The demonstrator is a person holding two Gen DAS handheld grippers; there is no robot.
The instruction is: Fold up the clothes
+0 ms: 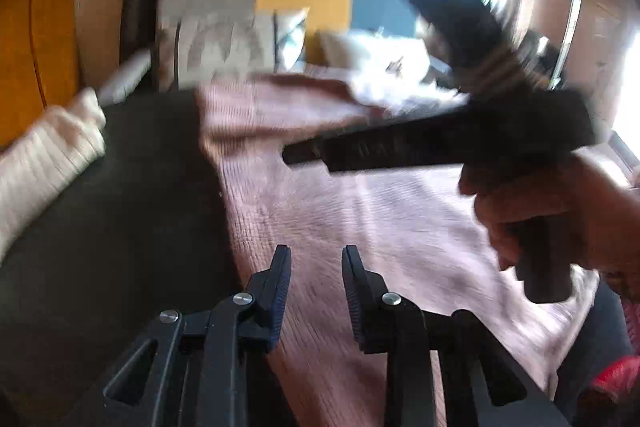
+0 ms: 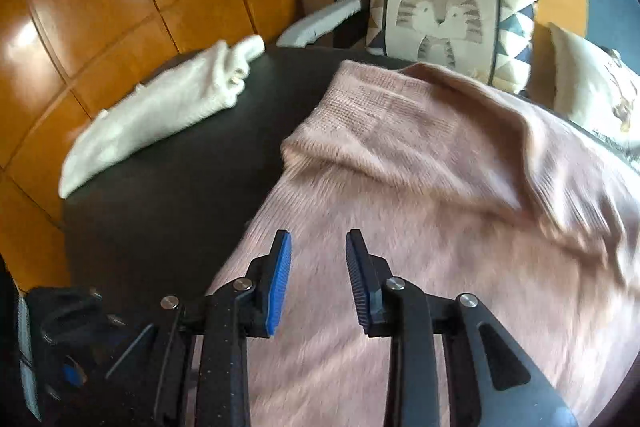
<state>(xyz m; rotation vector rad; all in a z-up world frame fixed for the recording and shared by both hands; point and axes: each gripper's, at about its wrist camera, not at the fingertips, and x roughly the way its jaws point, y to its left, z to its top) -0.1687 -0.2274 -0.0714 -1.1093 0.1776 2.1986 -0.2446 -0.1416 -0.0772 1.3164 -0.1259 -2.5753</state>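
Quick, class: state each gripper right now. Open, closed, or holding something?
Left gripper: open, nothing between the pads, above the pink sweater.
Right gripper: open, empty, over the same pink sweater.

The right gripper (image 2: 316, 247) hangs over a fluffy pink sweater (image 2: 440, 187) on a dark table (image 2: 180, 167) — jaws apart, nothing between them — near a folded white sweater (image 2: 160, 115).
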